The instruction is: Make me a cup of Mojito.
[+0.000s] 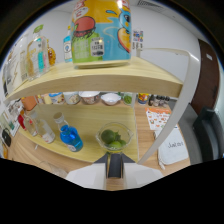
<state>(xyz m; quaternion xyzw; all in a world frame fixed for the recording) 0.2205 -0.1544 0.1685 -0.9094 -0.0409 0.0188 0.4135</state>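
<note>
Two limes (113, 140) in a clear glass bowl (114, 133) sit just ahead of my gripper (114, 167), on the lower wooden shelf (90, 150).
My fingers stand nearly together, with only a narrow dark gap between them, and they hold nothing. A blue bottle (70, 137) stands just beside the bowl on its left, and clear bottles (41, 127) stand farther left; a large colourful can (101, 31) stands on the upper shelf (100, 79), well above my tool. I judge the step in hand to be fetching lime: I should widen the fingers before descending, enter the bowl from above, straddle one fruit without touching the rim, and keep clear of the blue bottle.
</note>
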